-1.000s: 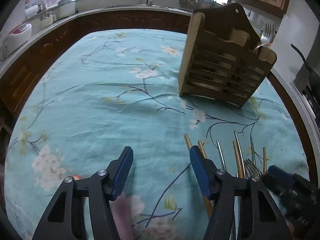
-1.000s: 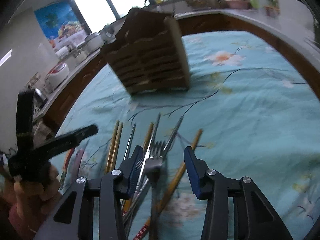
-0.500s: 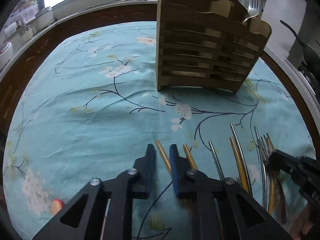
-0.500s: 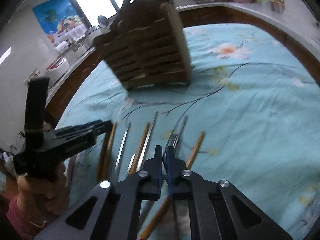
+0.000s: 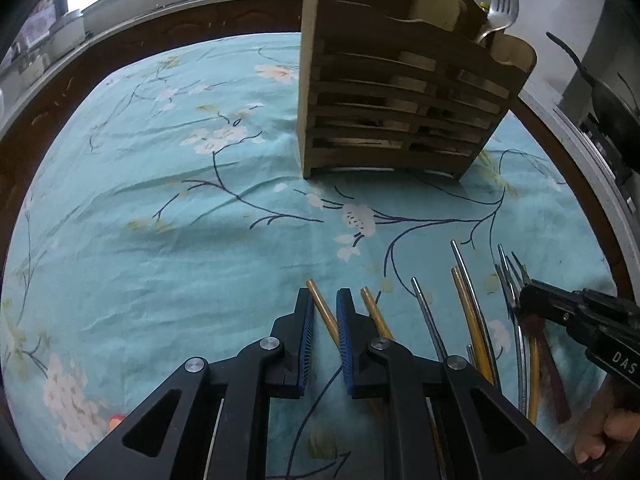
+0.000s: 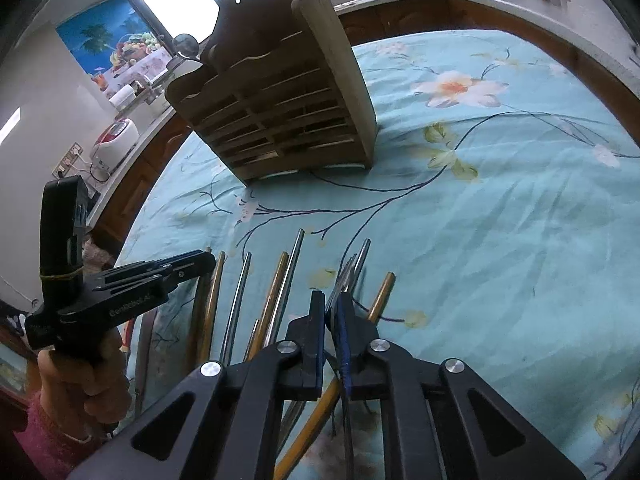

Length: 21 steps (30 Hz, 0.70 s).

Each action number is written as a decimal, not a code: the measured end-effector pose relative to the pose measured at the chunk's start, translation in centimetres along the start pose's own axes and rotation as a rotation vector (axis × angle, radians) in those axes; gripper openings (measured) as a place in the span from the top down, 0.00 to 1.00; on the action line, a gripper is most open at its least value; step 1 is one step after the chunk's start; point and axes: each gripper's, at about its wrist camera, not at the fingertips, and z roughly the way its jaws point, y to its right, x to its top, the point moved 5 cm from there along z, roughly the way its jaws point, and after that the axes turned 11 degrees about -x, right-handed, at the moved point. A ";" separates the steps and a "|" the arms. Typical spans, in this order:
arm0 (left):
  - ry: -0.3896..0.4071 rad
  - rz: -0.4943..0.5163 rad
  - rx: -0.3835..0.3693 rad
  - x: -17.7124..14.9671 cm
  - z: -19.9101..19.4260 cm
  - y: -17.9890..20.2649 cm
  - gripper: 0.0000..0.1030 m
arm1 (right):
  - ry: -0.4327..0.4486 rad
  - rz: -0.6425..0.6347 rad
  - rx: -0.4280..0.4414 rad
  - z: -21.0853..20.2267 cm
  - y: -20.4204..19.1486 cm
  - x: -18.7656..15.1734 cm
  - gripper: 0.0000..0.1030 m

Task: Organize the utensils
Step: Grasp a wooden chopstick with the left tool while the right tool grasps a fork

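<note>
Barely begun: one fork stands in my rack. Left hand-held gripper pinches a chopstick, right hand-held gripper a fork; the rest lie on the surface.

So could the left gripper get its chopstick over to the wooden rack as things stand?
Probably yes: the left gripper is shut on a chopstick, and only bare tablecloth lies between it and the wooden rack.
</note>
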 end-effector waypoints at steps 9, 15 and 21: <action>0.083 -0.066 -0.076 -1.7 -3.8 -0.6 0.96 | 0.064 0.024 0.020 -2.6 -0.4 0.2 0.97; 0.178 -0.093 -0.125 -2.0 -8.7 -0.3 0.96 | 0.138 0.044 0.034 -5.8 -0.8 1.1 0.97; 0.249 -0.072 -0.137 -2.5 -13.1 0.4 0.96 | 0.212 0.051 0.048 -8.7 -1.5 2.1 0.98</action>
